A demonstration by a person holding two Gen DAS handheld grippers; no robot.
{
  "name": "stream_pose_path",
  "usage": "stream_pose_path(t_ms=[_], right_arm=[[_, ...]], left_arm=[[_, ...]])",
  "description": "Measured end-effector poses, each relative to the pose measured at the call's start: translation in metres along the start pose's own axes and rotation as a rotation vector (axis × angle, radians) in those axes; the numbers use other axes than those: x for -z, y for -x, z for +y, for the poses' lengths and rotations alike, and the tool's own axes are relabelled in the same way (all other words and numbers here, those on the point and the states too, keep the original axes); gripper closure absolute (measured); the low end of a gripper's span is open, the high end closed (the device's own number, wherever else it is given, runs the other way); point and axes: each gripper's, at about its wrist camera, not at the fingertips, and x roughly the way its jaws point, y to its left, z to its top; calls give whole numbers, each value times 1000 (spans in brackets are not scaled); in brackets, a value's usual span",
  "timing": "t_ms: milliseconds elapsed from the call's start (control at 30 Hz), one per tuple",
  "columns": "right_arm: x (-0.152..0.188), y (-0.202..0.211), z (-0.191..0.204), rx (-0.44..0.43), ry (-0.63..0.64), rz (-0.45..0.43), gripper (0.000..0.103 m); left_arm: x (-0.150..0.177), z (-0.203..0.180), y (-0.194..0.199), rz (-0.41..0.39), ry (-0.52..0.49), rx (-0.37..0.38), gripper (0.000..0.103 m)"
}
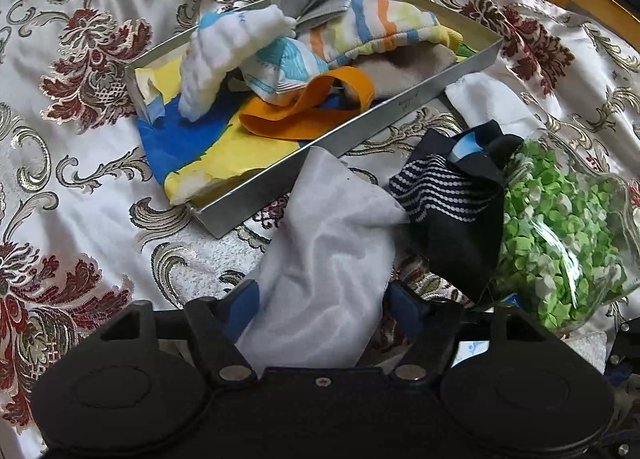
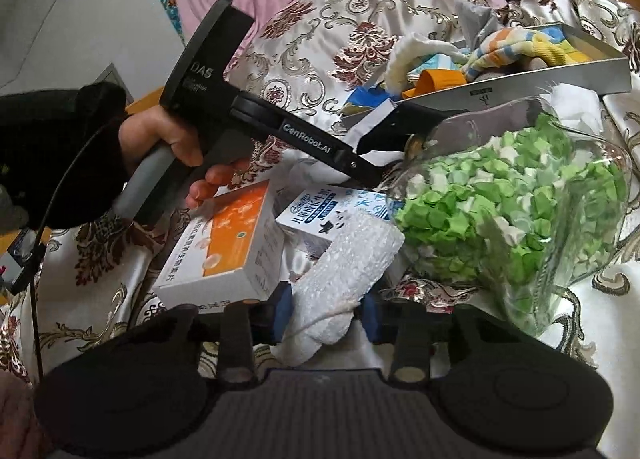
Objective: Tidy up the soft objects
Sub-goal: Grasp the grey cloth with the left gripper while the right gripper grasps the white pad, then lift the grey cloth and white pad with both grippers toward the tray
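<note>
White cloth [image 1: 328,243], navy white-striped sock [image 1: 448,199], orange band [image 1: 308,115], maroon-and-gold floral bedspread [image 1: 80,71]

A satin brocade cloth [image 1: 92,163] with maroon and gold scrollwork covered the tabletop, rumpled into folds. Ahead of the left tongs [image 1: 322,309] a metal tray [image 1: 360,127] lay directly on it, heaped with soft pieces; nearer, between those tongs, lay a white cloth [image 1: 328,251], and just right of it a dark striped sock [image 1: 452,203] beside a clear bag of green and white paper bits [image 1: 568,235]. Ahead of the right tongs [image 2: 326,317], an orange-and-white box [image 2: 228,247], a blue-and-white box [image 2: 316,215] and a white textured roll [image 2: 348,271] rested on the same cloth.
</note>
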Motion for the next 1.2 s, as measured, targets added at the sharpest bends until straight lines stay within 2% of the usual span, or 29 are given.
stream_pose_path(t_ms=[67,200,300,433,700,967,1200], right_arm=[[0,0,0,-2,-1,0,65],[0,1,-2,-5,-9,0,68],[0,2,0,-10,-2,0,75],[1,6,2,-13,9,-4,81],[0,16,4,-16,18,-31,88],[-8,37,0,9,1,-87,89],[-19,71,-1,21,0,-166,89]], left_arm=[[-1,-2,1,12,-7,7,41],[-3,-5,3,25,-5,12,51],[-4,-8,6,34,-7,4,60],[-6,-10,14,49,-11,-24,84],[-6,-22,29,51,21,-28,89],[-1,-54,61,39,11,-33,92],[9,-89,94,1,46,-43,95]])
